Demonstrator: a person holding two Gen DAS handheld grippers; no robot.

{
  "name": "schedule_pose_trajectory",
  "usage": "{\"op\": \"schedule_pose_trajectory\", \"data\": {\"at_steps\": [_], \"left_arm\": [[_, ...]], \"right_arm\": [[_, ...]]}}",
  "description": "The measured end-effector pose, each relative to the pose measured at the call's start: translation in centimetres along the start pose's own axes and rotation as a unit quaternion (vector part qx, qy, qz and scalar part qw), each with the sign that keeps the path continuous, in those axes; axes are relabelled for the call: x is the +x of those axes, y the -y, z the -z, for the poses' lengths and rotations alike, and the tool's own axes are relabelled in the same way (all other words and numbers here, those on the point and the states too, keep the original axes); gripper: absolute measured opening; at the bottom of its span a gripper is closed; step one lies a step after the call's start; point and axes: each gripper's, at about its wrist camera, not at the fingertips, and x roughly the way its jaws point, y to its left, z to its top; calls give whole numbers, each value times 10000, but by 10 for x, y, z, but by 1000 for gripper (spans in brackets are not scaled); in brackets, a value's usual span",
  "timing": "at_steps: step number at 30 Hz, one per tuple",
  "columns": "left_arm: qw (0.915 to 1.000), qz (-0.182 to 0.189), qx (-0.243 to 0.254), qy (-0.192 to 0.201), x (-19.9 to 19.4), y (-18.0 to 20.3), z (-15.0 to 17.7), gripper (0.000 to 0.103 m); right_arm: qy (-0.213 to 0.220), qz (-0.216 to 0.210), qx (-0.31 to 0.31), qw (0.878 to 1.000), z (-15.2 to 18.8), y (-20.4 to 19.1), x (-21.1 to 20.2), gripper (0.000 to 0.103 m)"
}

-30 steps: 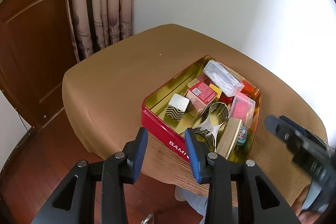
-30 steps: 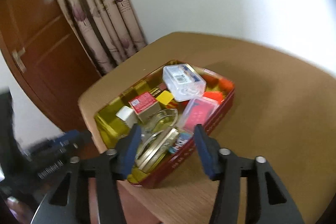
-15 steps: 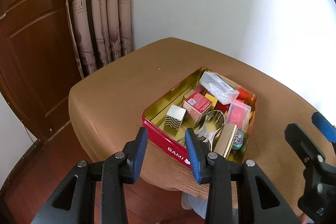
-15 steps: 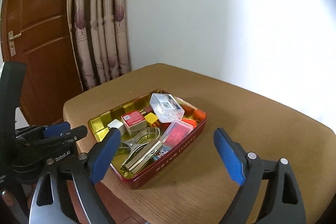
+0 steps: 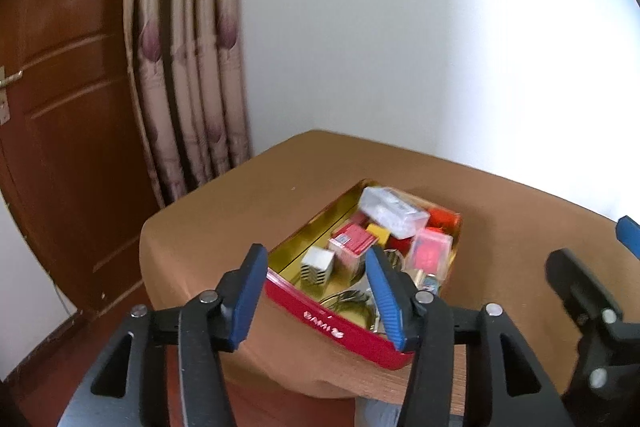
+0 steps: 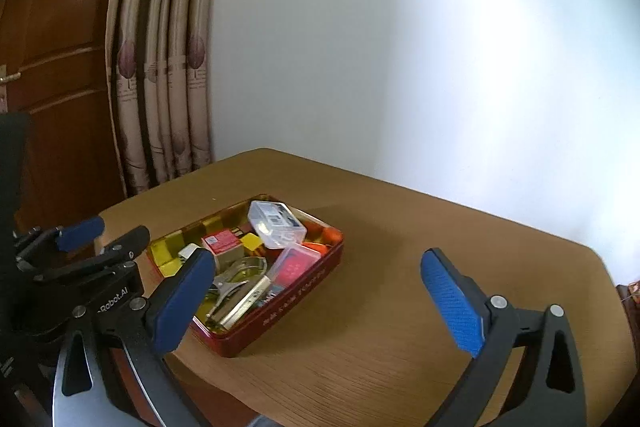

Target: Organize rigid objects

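From where I sit, the biggest thing in view is the bench (image 6: 400, 267), a brown-topped surface against a white wall, with a curtain (image 6: 160, 67) and a wooden door (image 5: 60, 107) off to the left. Its top is bare except for the red tin (image 6: 292, 301), which sits at the near left corner, close to the edge.

As far as I can judge, the sorting is done or nearly so: every rigid object I can see is already inside the tin, and I find nothing loose on the bench. Inside, a clear plastic case (image 6: 276, 223) lies on top at the far end, a pink case (image 6: 294, 261) leans against the right wall, and a red box (image 6: 220, 241) and a metal clip (image 6: 236, 277) fill the middle and near end. A small striped box (image 5: 318, 265) stands by the left wall. A lid I cannot see anywhere, so closing may or may not remain.

My left hand-held gripper (image 5: 316, 301) hovers short of the tin's near wall, its jaws partly spread after just opening, nothing between them. My right hand-held gripper (image 6: 320, 301) hangs above the bench with jaws spread wide, having also just been opening, and it holds nothing. Both look to me like hands backing off from a finished job.
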Motion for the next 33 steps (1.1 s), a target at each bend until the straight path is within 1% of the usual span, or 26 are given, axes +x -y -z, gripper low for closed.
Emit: {"op": "schedule_pose_trajectory", "data": {"at_steps": [1,4,6,11,15,19,21,23,25,27,29,33], "left_arm": [[9999,24,78,68,-2,3,0,53],[9995,-63,265,171,-5,10,1,55],[9994,21,307,166,-5,10,0,55],[9993,51,346,157,-6,10,0,55],[9996,60,269,55,-3,6,0,55],[9998,41,182,81,-4,3,0,55],[9997,7,214,71,-5,3,1,55],[9997,57,249,50,-4,4,1,55],[9995,67,302,56,-5,5,1,55],[9992,184,339,38,-5,6,1,55],[9991,210,350,56,-5,6,1,55],[9991,271,335,57,-6,5,1,55]], "right_arm": [[9,21,-4,10000,0,0,-2,102],[61,50,76,9999,1,3,-7,102],[67,51,108,9999,0,6,-9,102],[170,228,91,9996,-1,7,-16,102],[216,353,92,9991,-2,7,-18,102],[235,448,77,9987,-2,6,-20,102],[286,570,44,9980,0,4,-23,102],[365,632,3,9973,1,2,-27,102],[408,618,-3,9973,0,0,-30,102],[459,573,35,9973,0,1,-34,102],[484,559,83,9972,-1,3,-36,102],[459,505,153,9976,-1,6,-35,102]]}}
